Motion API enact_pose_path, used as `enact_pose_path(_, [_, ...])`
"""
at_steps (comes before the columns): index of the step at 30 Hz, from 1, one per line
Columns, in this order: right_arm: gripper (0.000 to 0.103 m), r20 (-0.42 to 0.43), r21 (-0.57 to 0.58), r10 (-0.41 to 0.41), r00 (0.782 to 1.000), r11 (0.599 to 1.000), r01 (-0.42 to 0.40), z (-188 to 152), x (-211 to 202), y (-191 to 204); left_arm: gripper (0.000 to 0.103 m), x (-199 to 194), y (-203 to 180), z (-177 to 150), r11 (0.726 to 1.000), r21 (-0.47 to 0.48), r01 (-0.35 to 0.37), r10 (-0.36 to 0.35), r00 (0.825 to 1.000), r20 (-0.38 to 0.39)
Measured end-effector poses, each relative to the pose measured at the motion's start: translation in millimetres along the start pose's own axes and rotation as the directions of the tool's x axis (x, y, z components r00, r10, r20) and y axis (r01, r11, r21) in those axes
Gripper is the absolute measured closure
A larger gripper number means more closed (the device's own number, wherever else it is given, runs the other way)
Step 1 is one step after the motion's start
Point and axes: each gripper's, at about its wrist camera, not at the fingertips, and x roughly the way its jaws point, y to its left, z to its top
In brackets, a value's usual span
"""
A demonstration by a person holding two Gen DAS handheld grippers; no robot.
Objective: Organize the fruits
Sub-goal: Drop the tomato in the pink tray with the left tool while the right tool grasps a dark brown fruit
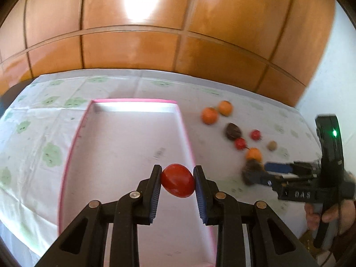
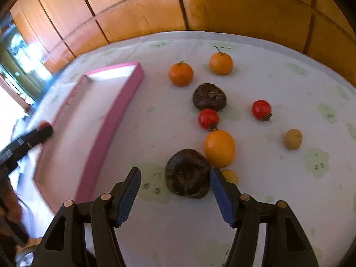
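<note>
Holding a red tomato [image 1: 177, 180] clamped in your left gripper [image 1: 177, 183] above the bare pink tray [image 1: 135, 100], you've barely started: your right gripper [image 2: 175, 185] hangs open around the dark fruit [image 2: 188, 173], with eight more fruits loose from 12 to 2 o'clock.

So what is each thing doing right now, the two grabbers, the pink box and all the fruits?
Left gripper: shut on the red tomato, above the pink box.
Right gripper: open, around the near dark fruit, not squeezing it.
Pink box: lying open on the table, no fruit resting inside.
Far dark fruit: on the cloth.
Two small red fruits: on the cloth.
Three orange fruits: on the cloth.
</note>
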Motion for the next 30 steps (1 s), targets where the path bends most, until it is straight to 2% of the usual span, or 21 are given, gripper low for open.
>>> enact_pose_path(2, [0.040, 0.001, -0.008, -0.026, 1.000, 1.000, 0.026, 1, 4, 2, 0.074, 2, 12, 3, 1.000, -0.013, -0.020, 0.020, 1.000, 0.000])
enact_pose_path(4, [0.055, 0.000, -0.013, -0.074, 0.997, 0.997, 0.074, 0, 6, 0, 0.074, 12, 25, 13, 0.999, -0.034, -0.037, 0.037, 0.999, -0.005])
enact_pose_path(14, [0.054, -0.017, 0.081, -0.012, 1.000, 0.997, 0.014, 4, 10, -16, 0.074, 70, 60, 55, 0.991, -0.040, -0.125, 0.123, 0.991, -0.044])
enact_pose_path(18, [0.054, -0.011, 0.078, -0.018, 1.000, 0.997, 0.018, 1, 10, -15, 0.071, 86, 66, 65, 0.984, -0.038, -0.172, 0.170, 0.984, -0.057])
enact_pose_path(21, [0.054, -0.007, 0.065, -0.043, 0.999, 0.997, 0.043, 0, 11, -12, 0.056, 80, 66, 62, 0.982, -0.053, -0.181, 0.179, 0.983, -0.037])
enact_pose_path(26, [0.054, 0.000, 0.045, -0.069, 0.998, 0.997, 0.069, -3, 10, -7, 0.056, 50, 56, 41, 0.972, -0.075, -0.223, 0.223, 0.975, -0.001])
enact_pose_path(30, [0.054, -0.012, 0.060, -0.033, 0.999, 0.998, 0.033, -5, 8, -4, 0.056, 29, 49, 21, 0.967, -0.107, -0.232, 0.234, 0.972, 0.012])
